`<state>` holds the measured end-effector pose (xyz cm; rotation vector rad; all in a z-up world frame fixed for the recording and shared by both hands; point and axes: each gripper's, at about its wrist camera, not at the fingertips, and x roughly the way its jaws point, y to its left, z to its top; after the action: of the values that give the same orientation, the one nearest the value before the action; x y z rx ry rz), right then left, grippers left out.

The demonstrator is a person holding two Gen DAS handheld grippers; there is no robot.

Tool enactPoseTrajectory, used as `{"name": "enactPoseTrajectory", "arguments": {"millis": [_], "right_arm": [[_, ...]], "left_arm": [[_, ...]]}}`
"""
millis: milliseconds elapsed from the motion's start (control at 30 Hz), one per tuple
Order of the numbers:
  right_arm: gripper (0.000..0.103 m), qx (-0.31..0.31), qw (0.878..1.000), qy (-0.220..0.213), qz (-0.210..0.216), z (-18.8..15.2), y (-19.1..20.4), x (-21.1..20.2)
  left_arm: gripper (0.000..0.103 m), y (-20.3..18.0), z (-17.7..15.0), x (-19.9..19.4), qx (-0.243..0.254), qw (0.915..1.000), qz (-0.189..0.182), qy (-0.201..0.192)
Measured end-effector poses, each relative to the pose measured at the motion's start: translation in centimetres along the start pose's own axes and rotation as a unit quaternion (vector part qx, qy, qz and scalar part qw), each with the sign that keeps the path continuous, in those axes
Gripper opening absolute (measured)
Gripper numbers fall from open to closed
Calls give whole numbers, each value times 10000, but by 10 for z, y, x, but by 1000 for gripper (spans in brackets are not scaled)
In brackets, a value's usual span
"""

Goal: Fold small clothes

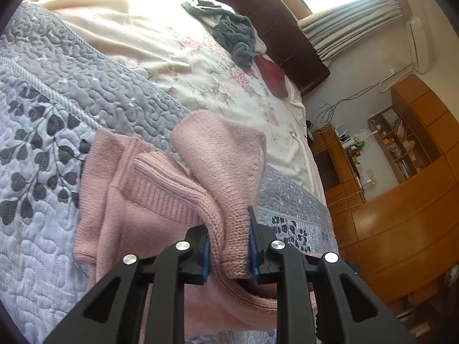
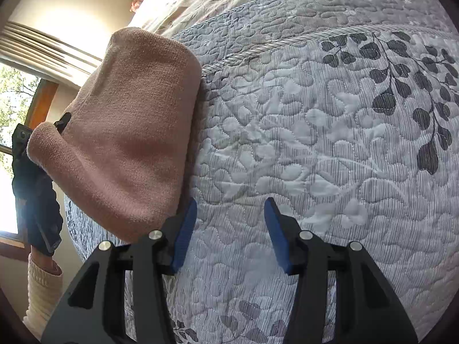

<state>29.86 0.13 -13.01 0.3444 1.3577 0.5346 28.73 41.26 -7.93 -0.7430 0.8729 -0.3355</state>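
Quilted bedspread | left gripper jaws clamp pink sweater, hem hidden | right gripper jaws apart, empty

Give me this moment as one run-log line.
left gripper: shut on pink sweater, fold lifted | right gripper: open, empty, over grey quilt | step: folding underway

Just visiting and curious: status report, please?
Left gripper shut on pink knit sweater, lifting a fold. Right gripper open, over the quilt. Nothing in the way.
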Motion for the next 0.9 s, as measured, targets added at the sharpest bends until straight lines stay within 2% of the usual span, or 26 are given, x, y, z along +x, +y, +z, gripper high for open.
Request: {"name": "enactPoseTrajectory", "arguments": {"millis": [233, 467, 533, 633, 700, 767, 833, 900], "right_arm": [[50, -275, 9995, 137, 80, -7, 24, 14], [50, -628, 9975, 293, 98, -17, 58, 31], [50, -644, 9973, 333, 133, -20, 62, 34], [51, -634, 9973, 310, 180, -24, 64, 33], [52, -569, 9978, 267, 228, -27, 63, 30], [52, -506, 9981, 233, 270, -30, 61, 28], [52, -433, 9984, 223, 278, -33, 60, 28], [52, -412, 9985, 234, 291, -37, 61, 26]], "left_arm": [[21, 71, -10, 3, -334, 9993, 107, 154], [25, 98, -25, 17, -582, 9977, 142, 319], [25, 95, -25, 5, -662, 9973, 181, 254], [26, 78, -29, -27, -484, 9985, 243, 76], [40, 58, -38, -48, -307, 9995, 105, 17], [49, 37, -49, -57, -155, 9998, 37, 127], [51, 20, -59, -56, -40, 9995, -108, 292], [58, 7, -65, -48, 49, 9989, -89, 447]]}}
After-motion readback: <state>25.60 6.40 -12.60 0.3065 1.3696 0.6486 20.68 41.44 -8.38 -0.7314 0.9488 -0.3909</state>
